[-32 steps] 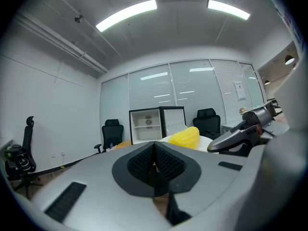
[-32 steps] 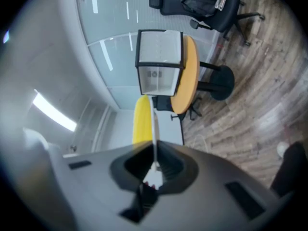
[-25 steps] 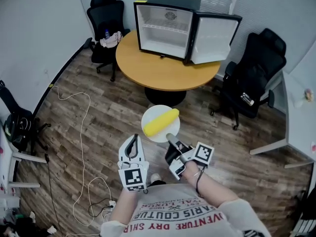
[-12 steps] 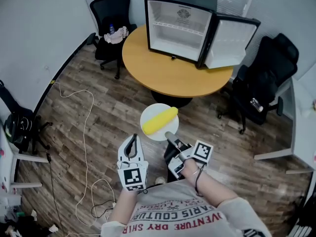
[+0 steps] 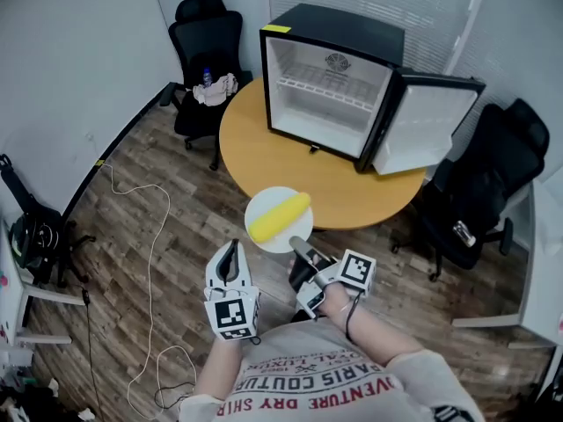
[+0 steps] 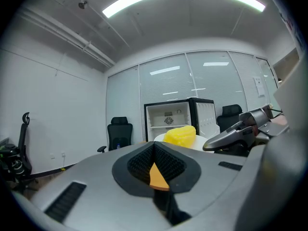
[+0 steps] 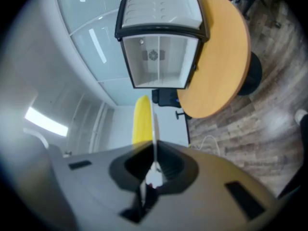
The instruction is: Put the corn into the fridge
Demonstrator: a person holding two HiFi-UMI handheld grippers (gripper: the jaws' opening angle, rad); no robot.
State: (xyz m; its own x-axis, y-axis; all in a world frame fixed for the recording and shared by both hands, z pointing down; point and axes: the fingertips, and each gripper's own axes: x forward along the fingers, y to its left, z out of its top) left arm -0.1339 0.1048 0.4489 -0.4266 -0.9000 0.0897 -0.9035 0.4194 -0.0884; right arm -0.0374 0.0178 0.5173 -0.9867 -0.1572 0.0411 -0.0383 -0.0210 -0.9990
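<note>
A yellow corn cob lies on a small white plate, carried in the air at the near edge of the round wooden table. My right gripper is shut on the plate's near rim; in the right gripper view the plate shows edge-on between the jaws, with the corn behind it. My left gripper is beside it on the left, shut and empty. The black mini fridge stands on the table with its door swung open to the right, its white inside bare.
A black office chair with a cloth and a bottle on it stands behind the table at the left. Another chair is at the right. A white cable trails over the wood floor. A white desk is at the far right.
Both grippers and the plate with the corn have moved toward the table. The table and fridge now show nearer, and the plate overlaps the table's edge. The grip is unchanged.
</note>
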